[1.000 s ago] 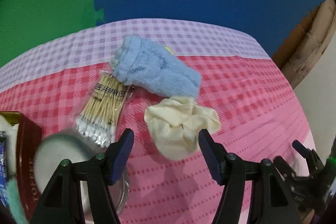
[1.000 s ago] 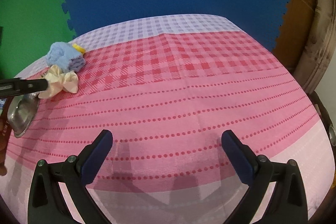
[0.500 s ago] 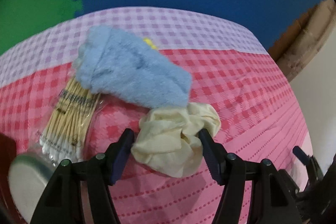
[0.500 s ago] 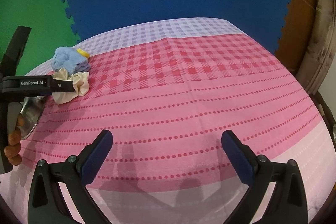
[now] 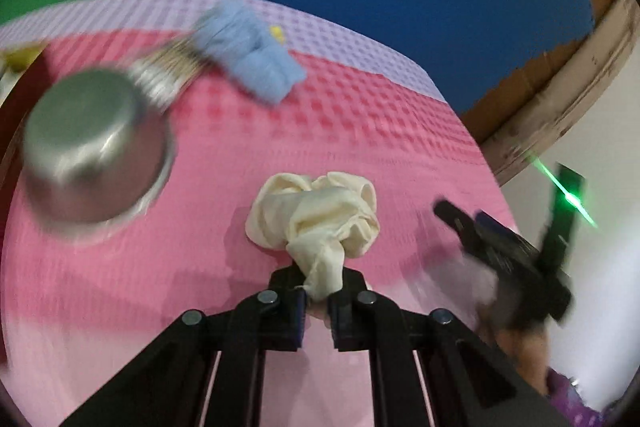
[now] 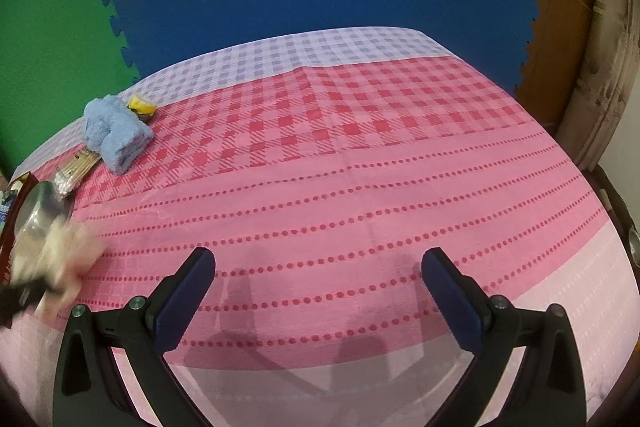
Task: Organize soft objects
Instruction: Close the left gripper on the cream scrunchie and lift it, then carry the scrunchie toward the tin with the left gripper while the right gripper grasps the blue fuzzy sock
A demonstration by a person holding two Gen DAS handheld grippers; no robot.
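Scrunchie (image 5: pixel 316 215), cream and crumpled, is now pinched by one fold between the left gripper's (image 5: pixel 318 301) jaws, which a second ago stood spread on either side of it. It has come away from the blue towel (image 5: pixel 248 55) and the swabs (image 5: pixel 168 75) and hangs over open pink cloth (image 6: pixel 360 155) on the surface, well apart from both. Blur across the left view suggests a fast carry. The steel bowl (image 5: pixel 92 151) sits to its left. The right gripper (image 6: pixel 320 279) hovers low over the cloth with jaws spread wide, holding nothing. With the first soft item secured, sorting appears under way; the towel, beside a small yellow object (image 6: pixel 141 103), awaits its turn.
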